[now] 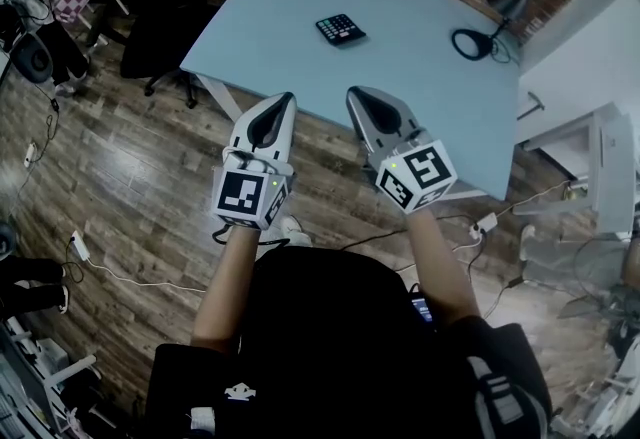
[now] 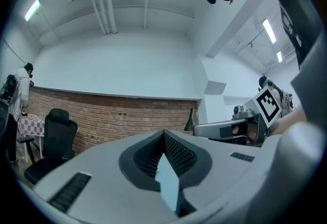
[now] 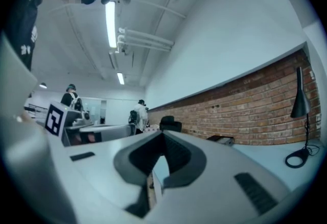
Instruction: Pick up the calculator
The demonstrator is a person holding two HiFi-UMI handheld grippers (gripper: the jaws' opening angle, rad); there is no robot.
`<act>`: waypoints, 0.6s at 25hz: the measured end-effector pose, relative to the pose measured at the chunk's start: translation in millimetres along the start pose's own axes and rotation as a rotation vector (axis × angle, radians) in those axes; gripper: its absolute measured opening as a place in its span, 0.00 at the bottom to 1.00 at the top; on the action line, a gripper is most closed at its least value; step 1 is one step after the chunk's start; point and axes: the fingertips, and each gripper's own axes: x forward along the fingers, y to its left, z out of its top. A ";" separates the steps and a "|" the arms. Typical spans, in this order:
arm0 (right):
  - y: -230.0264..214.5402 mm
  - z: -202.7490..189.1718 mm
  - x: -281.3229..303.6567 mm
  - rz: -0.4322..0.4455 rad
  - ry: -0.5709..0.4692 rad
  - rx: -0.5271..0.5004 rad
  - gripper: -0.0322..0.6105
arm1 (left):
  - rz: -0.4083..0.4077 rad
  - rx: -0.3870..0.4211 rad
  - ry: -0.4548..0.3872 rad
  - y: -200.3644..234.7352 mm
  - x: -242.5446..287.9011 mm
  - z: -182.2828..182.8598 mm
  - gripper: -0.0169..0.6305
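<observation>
- Fingers of the left gripper (image 1: 286, 100) are pressing together, holding nothing; those of the right gripper (image 1: 353, 94) are doing the same
- Calculator (image 1: 340, 28) is lying flat on the table (image 1: 430, 77) at twelve o'clock from both grippers, well apart from them

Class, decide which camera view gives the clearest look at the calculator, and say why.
The head view: the calculator lies in plain sight, keys up, on the light blue table. Neither gripper view shows it; the right gripper view catches the table and the desk lamp.
</observation>
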 end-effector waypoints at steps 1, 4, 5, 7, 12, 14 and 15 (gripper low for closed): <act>-1.0 0.7 4.8 -0.006 -0.004 -0.003 0.06 | -0.002 0.001 -0.004 4.4 2.4 -0.7 0.04; -3.5 0.0 19.9 -0.017 -0.004 -0.012 0.06 | -0.011 0.005 -0.021 17.5 9.0 -2.3 0.04; -4.6 -0.6 24.9 -0.021 -0.003 -0.012 0.06 | -0.018 0.007 -0.023 21.8 11.2 -2.5 0.04; -6.0 -1.5 34.9 -0.031 -0.005 -0.008 0.06 | -0.032 0.011 -0.027 31.1 14.6 -2.5 0.04; -2.2 -0.4 55.8 -0.062 0.000 -0.007 0.06 | -0.053 -0.006 -0.032 52.0 19.0 -4.5 0.04; -2.0 -1.7 59.2 -0.076 0.003 -0.011 0.06 | -0.067 -0.011 -0.035 56.2 20.6 -5.9 0.04; -1.9 -2.1 60.3 -0.083 0.003 -0.012 0.06 | -0.073 -0.013 -0.038 58.2 21.1 -6.9 0.04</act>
